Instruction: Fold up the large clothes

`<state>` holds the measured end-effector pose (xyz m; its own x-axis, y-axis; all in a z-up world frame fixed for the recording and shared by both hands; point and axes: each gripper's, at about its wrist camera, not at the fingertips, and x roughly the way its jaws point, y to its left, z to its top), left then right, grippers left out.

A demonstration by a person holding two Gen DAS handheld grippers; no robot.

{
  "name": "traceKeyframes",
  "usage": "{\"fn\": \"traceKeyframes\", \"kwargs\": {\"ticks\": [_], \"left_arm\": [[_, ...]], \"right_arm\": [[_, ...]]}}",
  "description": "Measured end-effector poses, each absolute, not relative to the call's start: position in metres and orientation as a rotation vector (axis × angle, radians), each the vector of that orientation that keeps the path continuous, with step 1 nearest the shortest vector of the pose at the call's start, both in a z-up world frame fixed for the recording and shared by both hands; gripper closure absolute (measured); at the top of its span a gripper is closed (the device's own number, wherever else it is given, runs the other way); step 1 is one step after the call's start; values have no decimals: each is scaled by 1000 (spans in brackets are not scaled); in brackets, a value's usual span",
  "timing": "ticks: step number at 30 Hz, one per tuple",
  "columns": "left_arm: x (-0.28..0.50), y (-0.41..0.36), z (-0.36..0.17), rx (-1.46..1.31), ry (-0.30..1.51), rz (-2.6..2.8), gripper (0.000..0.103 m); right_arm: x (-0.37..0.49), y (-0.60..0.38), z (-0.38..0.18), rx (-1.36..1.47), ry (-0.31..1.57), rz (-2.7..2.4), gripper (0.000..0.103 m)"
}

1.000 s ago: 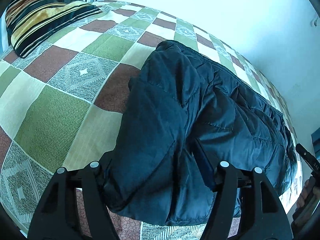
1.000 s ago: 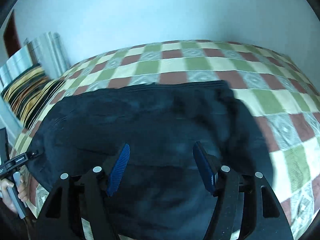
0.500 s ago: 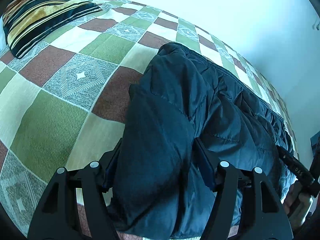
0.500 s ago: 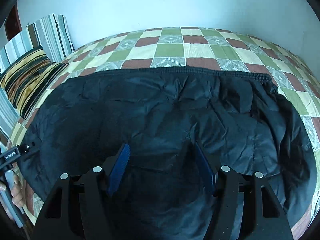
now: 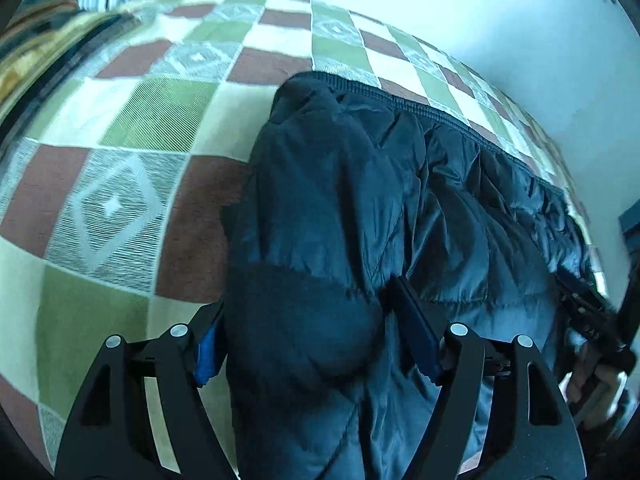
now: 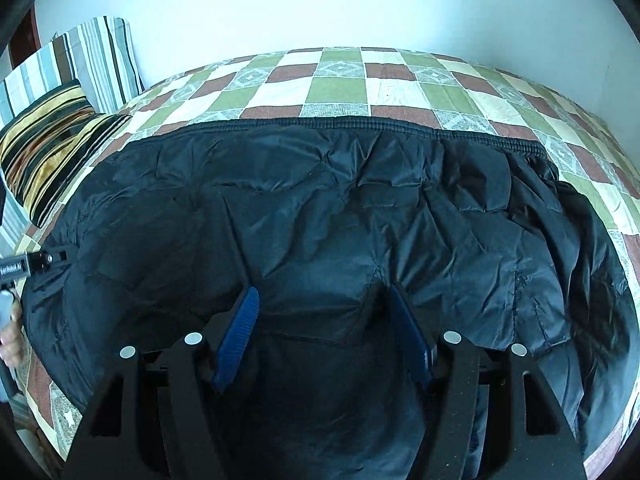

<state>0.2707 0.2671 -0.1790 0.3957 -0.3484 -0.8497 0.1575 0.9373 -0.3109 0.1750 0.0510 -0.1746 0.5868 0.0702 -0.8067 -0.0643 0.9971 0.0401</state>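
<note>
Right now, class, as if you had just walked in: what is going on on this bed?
A person is folding a dark puffer jacket spread on a checkered bedspread, with a claw in each hand. The left claw has a thick fold of the jacket between its fingers, and its jaws have just been opening. The right claw has its blue pads on either side of a bulge of fabric at the near edge. Striped pillows lie at the left.

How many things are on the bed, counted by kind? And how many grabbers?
Jacket: 1, dark and puffy, lying on the checked bed.
Pillows: 2, one with gold and black stripes, one with grey stripes behind it.
Grippers: 2, the left gripper and the right gripper.
Total: 5
</note>
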Motion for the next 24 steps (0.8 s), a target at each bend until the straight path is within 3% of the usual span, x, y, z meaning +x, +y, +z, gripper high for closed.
{"fn": "traceKeyframes", "kwargs": {"ticks": [10,22,24], "left_arm": [[292,273,-190,-256,1255,-382,27],[308,270,-206,-326,1328,-445,16],[312,266,-209,-325,1344,-461,10]], "right_arm": [[180,56,-187,-20,965,62,34],[178,59,-193,-20,932,49,33],[178,60,-193,-21,929,47,33]]}}
